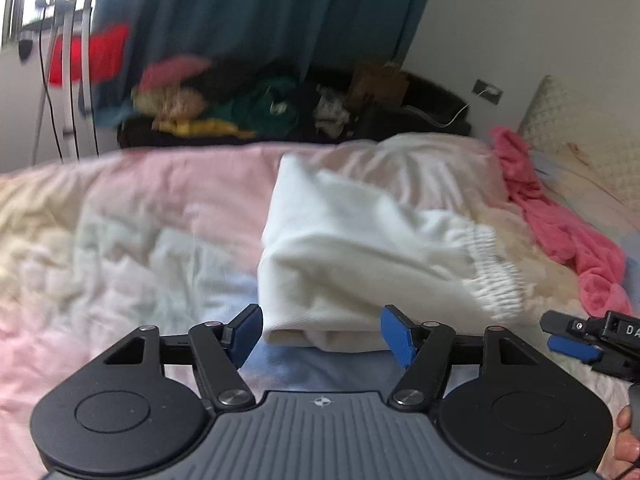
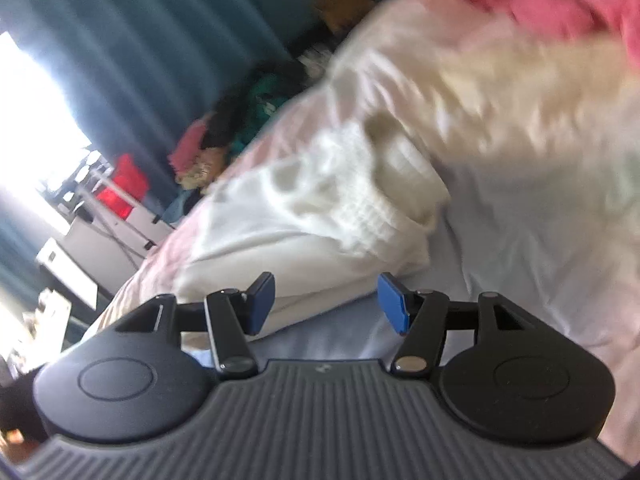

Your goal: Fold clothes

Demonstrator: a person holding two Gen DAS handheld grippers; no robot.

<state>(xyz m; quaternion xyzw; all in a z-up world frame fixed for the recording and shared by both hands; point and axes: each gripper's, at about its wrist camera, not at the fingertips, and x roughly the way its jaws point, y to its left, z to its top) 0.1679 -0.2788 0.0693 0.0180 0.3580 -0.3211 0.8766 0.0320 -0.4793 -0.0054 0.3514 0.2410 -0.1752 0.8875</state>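
- The white garment (image 1: pixel 360 240) lay bunched on the bed (image 1: pixel 120 220), its near edge just ahead of both claws.
- The left gripper (image 1: pixel 322 330) was spread wide, holding nothing; the right gripper (image 2: pixel 326 302) likewise gaped empty.
- Risk: pinching only the top layer, or catching the bedcover too, would likely drag the fold apart.
- No container showed clearly; a dark heap of clothes (image 1: pixel 248 108) sat beyond the bed.
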